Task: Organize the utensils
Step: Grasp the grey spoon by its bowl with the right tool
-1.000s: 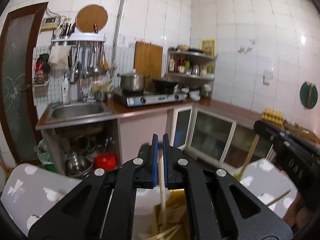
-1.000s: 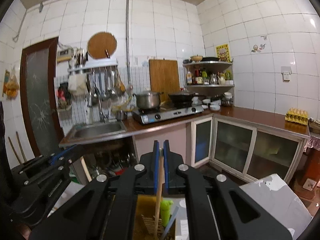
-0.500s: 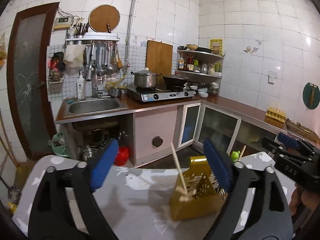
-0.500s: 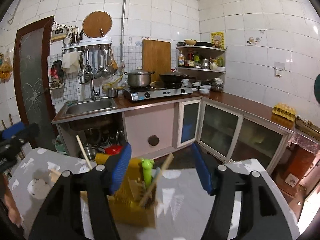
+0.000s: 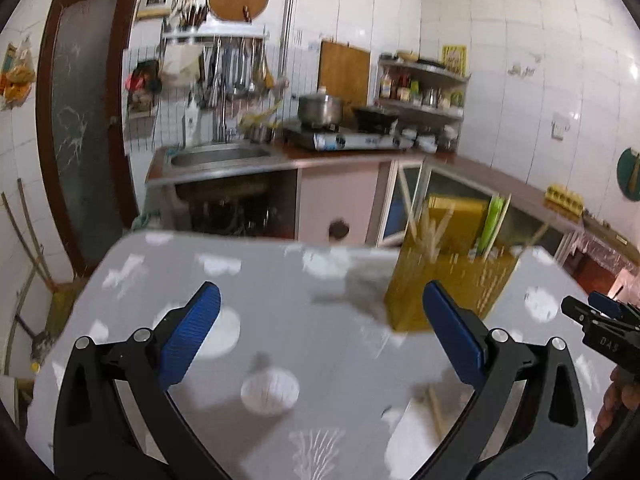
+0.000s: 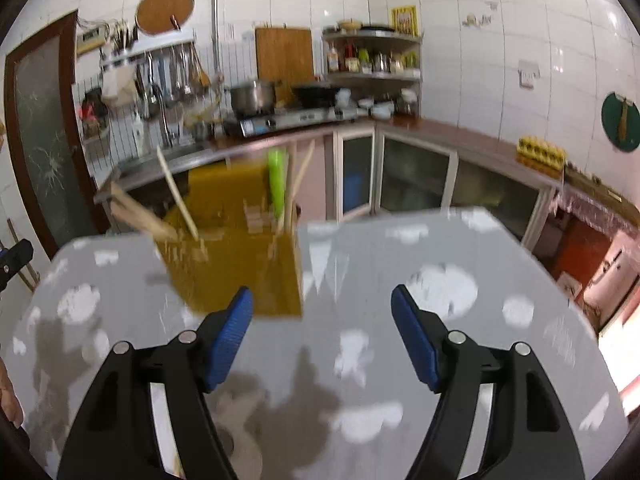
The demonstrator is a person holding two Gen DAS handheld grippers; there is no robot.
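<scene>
A yellow utensil holder (image 5: 448,276) stands on the grey patterned table (image 5: 288,344), with wooden chopsticks (image 5: 430,232) and a green utensil (image 5: 490,220) upright in it. It also shows in the right wrist view (image 6: 240,260), with chopsticks (image 6: 176,196) and the green utensil (image 6: 277,184). My left gripper (image 5: 320,336) is open and empty, low over the table, left of the holder. My right gripper (image 6: 322,334) is open and empty, just in front and right of the holder. One chopstick (image 5: 434,408) lies on the table near my left gripper's right finger.
Behind the table are a kitchen counter with a sink (image 5: 220,158), a gas stove with a pot (image 5: 320,110), a corner shelf (image 5: 424,88) and low cabinets (image 6: 416,180). A brown door (image 5: 80,120) is at the left. The table edge (image 6: 576,320) drops off at the right.
Both grippers opened, let go of their chopsticks into the holder, and pulled back and down toward the table. The holder now sits further away in both views.
</scene>
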